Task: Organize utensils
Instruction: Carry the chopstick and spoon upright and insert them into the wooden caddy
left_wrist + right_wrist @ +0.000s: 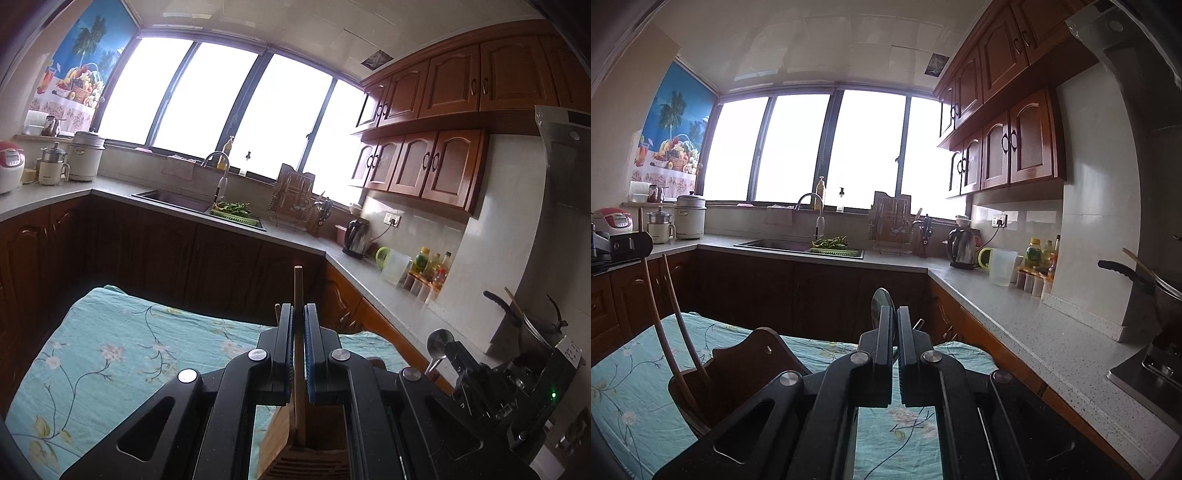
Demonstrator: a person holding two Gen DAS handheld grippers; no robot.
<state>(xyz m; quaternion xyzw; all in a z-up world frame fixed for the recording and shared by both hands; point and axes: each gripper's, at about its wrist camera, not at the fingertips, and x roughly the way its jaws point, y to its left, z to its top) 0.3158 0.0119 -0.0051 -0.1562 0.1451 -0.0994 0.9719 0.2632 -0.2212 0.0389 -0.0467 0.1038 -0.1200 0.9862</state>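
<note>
Nearest the left camera, the left gripper stood nearly closed, its blue pads pinching a chopstick upright, with the lower end reaching into a wooden holder directly beneath. That holder sat on the floral cloth near the table's right edge. A second stick just showed behind the left finger; whether it was gripped too I could not tell. The right gripper was nearly shut on a metal spoon, bowl up, seemingly held by the upper handle. Two more chopsticks leaned in the holder.

Judging by looks, the chopstick was light, stiff and thin, best pinched mid-shaft so it would not pivot. The spoon was smooth, likely slippery steel, safest taken on the flat handle.
</note>
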